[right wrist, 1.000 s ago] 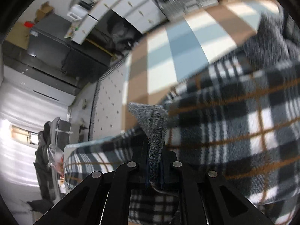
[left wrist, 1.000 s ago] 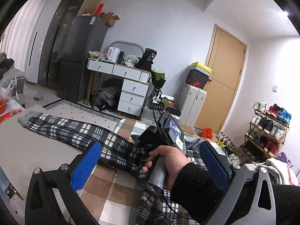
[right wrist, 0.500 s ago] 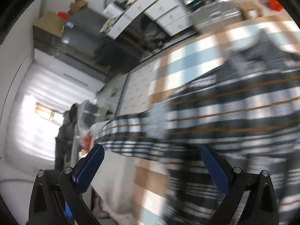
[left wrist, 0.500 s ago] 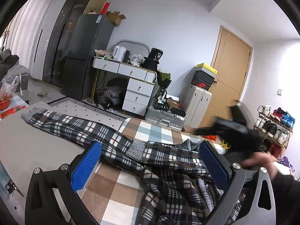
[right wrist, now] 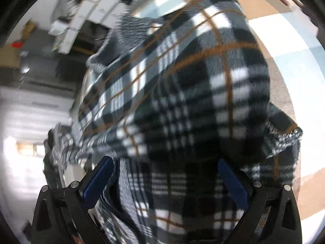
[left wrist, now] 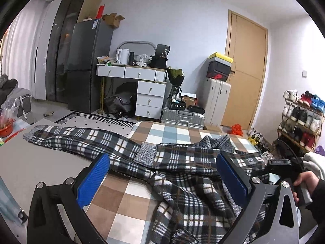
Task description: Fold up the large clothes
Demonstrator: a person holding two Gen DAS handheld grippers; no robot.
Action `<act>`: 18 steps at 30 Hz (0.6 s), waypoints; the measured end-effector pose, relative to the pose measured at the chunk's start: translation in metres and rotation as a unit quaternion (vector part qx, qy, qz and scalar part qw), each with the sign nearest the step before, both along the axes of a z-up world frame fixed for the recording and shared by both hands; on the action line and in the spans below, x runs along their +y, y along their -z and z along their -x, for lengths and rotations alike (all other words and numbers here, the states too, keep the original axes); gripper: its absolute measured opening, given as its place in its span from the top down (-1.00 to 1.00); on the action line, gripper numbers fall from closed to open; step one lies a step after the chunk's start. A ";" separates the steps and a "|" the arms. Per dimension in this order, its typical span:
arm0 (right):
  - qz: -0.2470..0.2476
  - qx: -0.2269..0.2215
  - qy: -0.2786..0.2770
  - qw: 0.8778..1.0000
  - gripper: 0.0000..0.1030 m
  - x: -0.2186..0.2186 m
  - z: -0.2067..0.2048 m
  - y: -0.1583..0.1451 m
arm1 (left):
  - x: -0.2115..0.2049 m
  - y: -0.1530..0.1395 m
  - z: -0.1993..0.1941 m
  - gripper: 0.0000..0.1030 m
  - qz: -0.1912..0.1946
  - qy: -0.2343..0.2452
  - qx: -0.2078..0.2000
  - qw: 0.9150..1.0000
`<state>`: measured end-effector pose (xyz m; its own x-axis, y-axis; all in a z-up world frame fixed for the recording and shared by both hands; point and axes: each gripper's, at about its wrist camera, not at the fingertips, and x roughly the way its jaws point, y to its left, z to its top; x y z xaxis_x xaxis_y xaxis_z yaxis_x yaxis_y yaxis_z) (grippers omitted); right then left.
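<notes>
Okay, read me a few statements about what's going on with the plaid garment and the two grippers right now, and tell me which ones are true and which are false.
1. The left gripper is open with nothing clamped between its blue pads. True.
2. The right gripper is pinched shut on a grey cuff. False: its jaws stand wide open above the plaid garment.
3. One sleeve lies stretched out towards the left of the left wrist view. True.
4. The garment is already folded into a neat square. False: it lies rumpled and spread out.
5. The garment rests on a checked cloth. True.
</notes>
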<state>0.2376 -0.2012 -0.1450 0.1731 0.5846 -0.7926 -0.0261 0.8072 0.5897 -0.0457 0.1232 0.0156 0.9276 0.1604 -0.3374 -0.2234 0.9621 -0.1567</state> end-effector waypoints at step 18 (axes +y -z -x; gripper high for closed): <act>0.444 -0.139 -0.178 0.867 -0.96 0.137 -0.019 0.002 | 0.000 0.000 -0.005 -0.98 -0.009 -0.001 0.017 1.000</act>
<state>0.2569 -0.0646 -0.1474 0.3634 -0.1792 -0.9142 -0.4081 0.8515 -0.3292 -0.0404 0.1231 0.0155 0.9153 0.1685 -0.3658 -0.2299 0.9643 -0.1311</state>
